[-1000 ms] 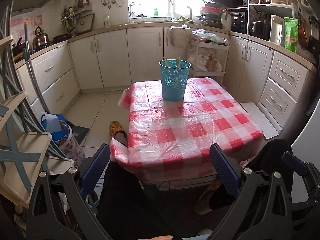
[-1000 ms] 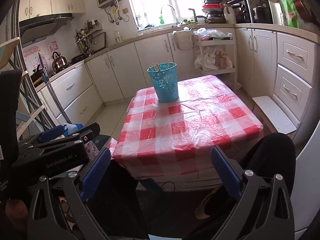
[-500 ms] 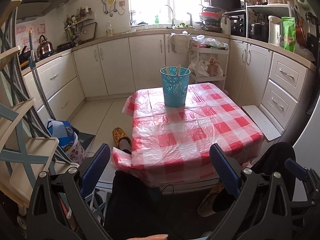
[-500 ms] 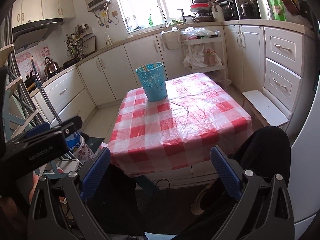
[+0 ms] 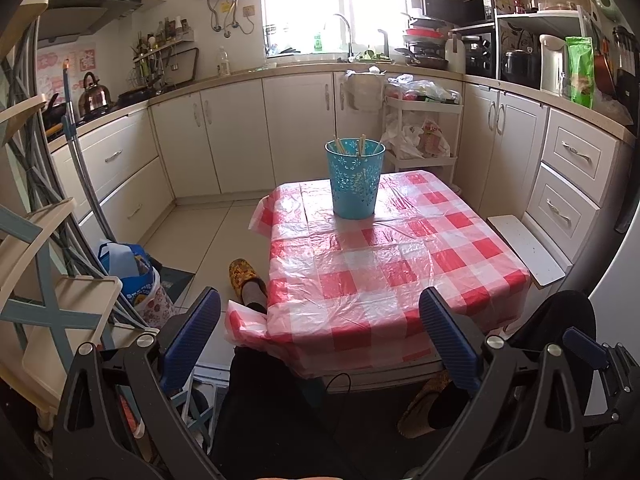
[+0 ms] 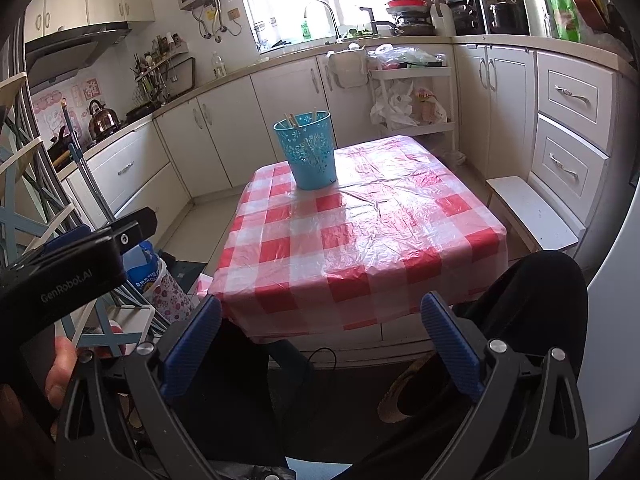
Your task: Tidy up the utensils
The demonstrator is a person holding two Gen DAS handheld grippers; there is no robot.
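At the far left of the left wrist view, around nine o'clock, a folding rack (image 5: pixel 36 264) of pale slats and blue-grey crossbars leans by the wall, and a blue patterned bag (image 5: pixel 128 268) sits on the floor just beside it. Low in the frame at six o'clock, the left gripper (image 5: pixel 320 324) is released, its blue-padded fingers (image 5: pixel 192 332) spread wide with nothing between them, held well short of the counter (image 5: pixel 384 264), which wears a red-and-white checked plastic cover. A slippered foot (image 5: pixel 245 280) rests on the floor just off the counter's left edge. Toward twelve o'clock, near the counter's far edge, a teal bucket (image 5: pixel 355 179) stands upright, and the tips of several wooden chopsticks (image 5: pixel 362 145) poke above its rim. At three o'clock a white stool (image 5: pixel 526 248) stands just beside the counter's right side.

In the right wrist view, the left gripper's black body (image 6: pixel 76 268) crosses the frame at nine o'clock, with a hand (image 6: pixel 60 372) below it. The right gripper (image 6: pixel 320 344) is likewise released and empty at six o'clock, above dark-trousered legs (image 6: pixel 532 308). The bucket (image 6: pixel 309 150) stands at eleven o'clock on the far part of the counter (image 6: pixel 360 240), the chopsticks (image 6: pixel 291 120) inside it, well apart from both grippers.
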